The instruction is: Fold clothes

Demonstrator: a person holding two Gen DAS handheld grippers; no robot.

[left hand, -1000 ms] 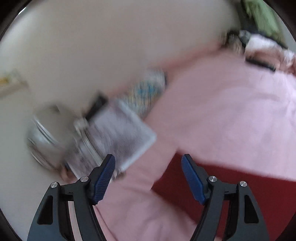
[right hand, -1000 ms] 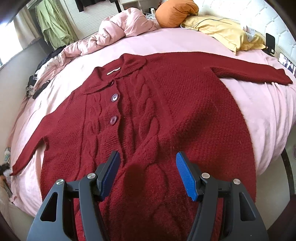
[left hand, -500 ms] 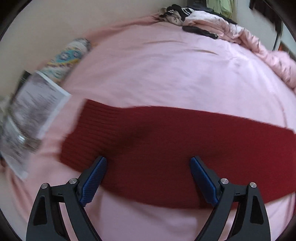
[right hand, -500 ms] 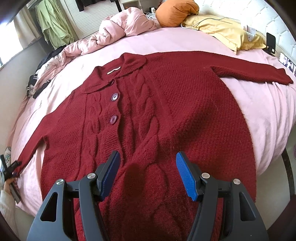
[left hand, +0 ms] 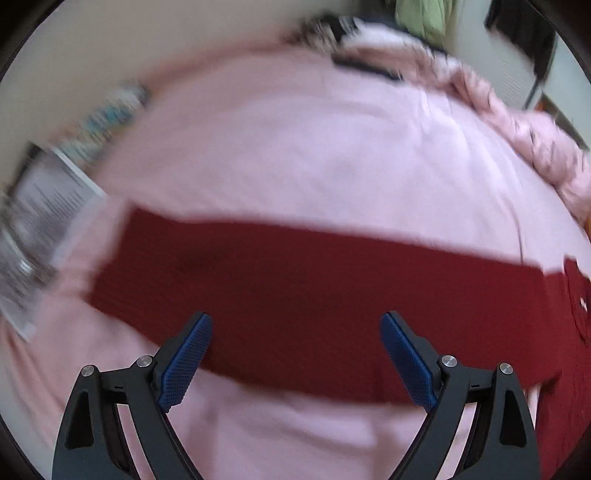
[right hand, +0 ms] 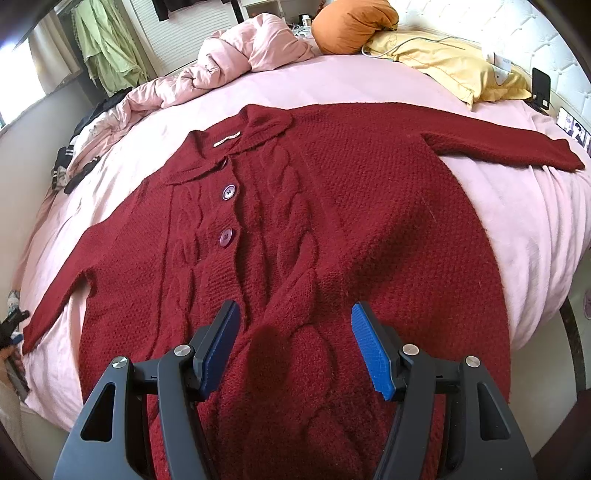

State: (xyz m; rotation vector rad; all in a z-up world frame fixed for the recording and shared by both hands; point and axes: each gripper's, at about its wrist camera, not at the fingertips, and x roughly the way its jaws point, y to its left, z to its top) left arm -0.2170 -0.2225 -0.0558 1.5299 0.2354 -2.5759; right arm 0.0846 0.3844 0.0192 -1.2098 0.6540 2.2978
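A thick, limp cardigan [right hand: 332, 229] lay flat on the bed [right hand: 535, 236]. The left gripper [left hand: 295, 354], jaws just widened and empty, hung over its sleeve [left hand: 295, 291], likely best pinched at the cuff. The right gripper [right hand: 295, 343] stood spread, holding nothing.

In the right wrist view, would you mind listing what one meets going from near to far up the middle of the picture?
right gripper → lower purple button → upper purple button → cardigan collar → pink sheet → orange cushion
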